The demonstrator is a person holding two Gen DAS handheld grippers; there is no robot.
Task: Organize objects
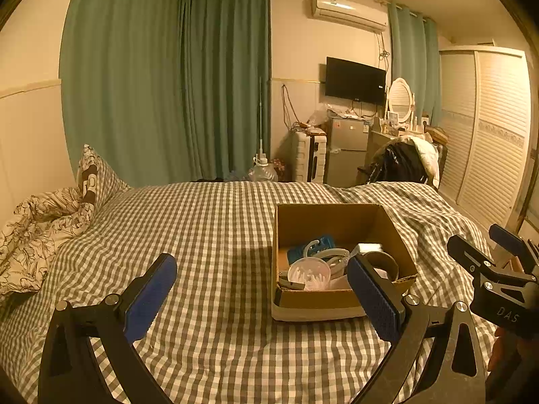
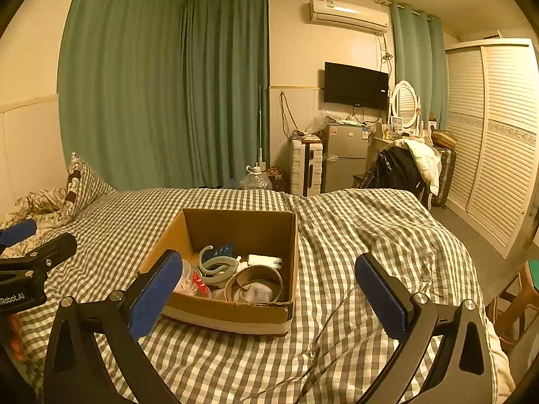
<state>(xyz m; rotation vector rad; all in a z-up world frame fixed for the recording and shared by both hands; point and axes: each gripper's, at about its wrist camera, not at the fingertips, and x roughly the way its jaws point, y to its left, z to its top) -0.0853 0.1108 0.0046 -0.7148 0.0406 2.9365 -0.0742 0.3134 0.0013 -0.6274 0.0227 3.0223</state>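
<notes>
Our left gripper [image 1: 262,298] and right gripper [image 2: 269,294] are both wide apart, holding nothing. The cardboard box [image 2: 235,313] sits mid-bed [image 2: 353,235], full of jumbled things [image 2: 232,269]. A soft bed could tip it if we push.

Left black-framed two-finger gripper [image 1: 262,298]: matte black curved arms with triangular cutouts, silver round screws at joints, blue ribbed rubber pads [image 1: 151,298] on fingertips. Right black-framed two-finger gripper [image 2: 269,298]: same deal, black arms, silver bolts, blue textured pads [image 2: 382,298]. White lettering on bodies, "DAS" on right one, "Robot.AI" on left one. Bits of fingers showing under each body, too little to say more.
</notes>
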